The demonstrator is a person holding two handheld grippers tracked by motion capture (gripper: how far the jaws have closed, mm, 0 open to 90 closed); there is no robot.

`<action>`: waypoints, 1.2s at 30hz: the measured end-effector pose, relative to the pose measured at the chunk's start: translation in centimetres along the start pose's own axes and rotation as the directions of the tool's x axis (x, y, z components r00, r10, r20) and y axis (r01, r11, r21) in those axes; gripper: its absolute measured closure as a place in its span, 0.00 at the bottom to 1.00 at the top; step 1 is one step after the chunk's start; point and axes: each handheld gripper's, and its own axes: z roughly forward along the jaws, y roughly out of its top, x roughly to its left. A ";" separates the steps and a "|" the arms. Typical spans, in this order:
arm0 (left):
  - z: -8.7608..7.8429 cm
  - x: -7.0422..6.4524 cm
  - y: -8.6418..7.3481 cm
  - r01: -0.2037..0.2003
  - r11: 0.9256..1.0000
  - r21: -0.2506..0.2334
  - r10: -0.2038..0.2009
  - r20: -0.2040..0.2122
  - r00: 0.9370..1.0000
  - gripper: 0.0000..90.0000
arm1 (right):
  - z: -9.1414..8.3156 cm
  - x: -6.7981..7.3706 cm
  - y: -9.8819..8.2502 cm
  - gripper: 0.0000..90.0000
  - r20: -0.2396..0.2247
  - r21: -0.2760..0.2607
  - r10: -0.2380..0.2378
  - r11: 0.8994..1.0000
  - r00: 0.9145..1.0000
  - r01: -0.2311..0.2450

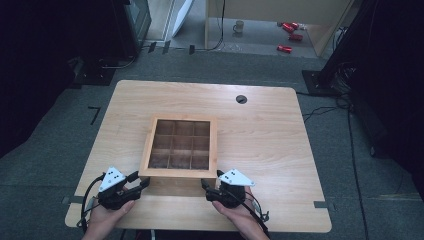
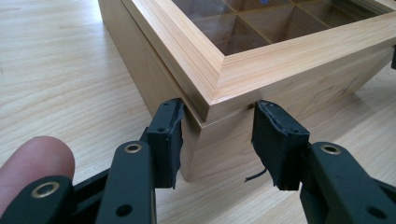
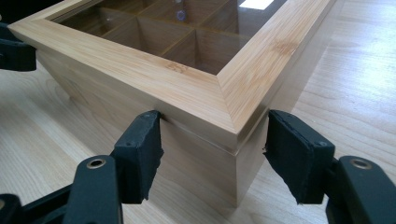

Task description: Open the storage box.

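Claws (image 2: 217,140) (image 3: 212,156) both parted, straddling near corners of wooden box (image 1: 179,145), pads not pressing.

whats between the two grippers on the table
The near side of the square wooden box with its glass grid lid, seen in the high view; left gripper and right gripper straddle its front corners.

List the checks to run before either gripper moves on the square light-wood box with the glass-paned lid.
1. Left gripper straddles the near-left corner of the square light-wood box: ok.
2. Right gripper straddles the near-right corner: ok.
3. Pads clamped on wood: not ok; both pairs of jaws stand open, and the right gripper's outer pad is clear of the box.
4. Glass-paned lid shut and flush: ok.
5. Box flat on the light-wood table: ok.
6. Catch or hinge free: cannot tell.
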 end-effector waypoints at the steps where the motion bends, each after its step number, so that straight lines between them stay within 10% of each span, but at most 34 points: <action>1: 0.0 0.0 0.0 -0.001 1.000 -0.002 0.001 -0.001 1.000 0.60 | 0.0 0.0 0.0 0.40 -0.002 0.003 0.000 1.000 1.000 0.000; 10: -0.2 0.0 0.1 -0.006 1.000 -0.022 0.006 -0.004 1.000 0.61 | 0.7 -0.1 -0.5 0.38 -0.004 0.040 -0.020 0.999 1.000 0.020; 26: -0.5 0.5 0.0 0.020 0.999 -0.030 -0.019 0.047 0.999 0.58 | -0.6 0.3 0.2 0.50 0.022 -0.057 -0.060 0.996 0.998 0.061; 36: -0.4 1.9 -2.1 0.017 0.996 0.089 -0.013 -0.050 0.999 0.49 | -1.4 0.3 2.3 0.50 -0.001 -0.097 -0.050 0.994 0.999 0.050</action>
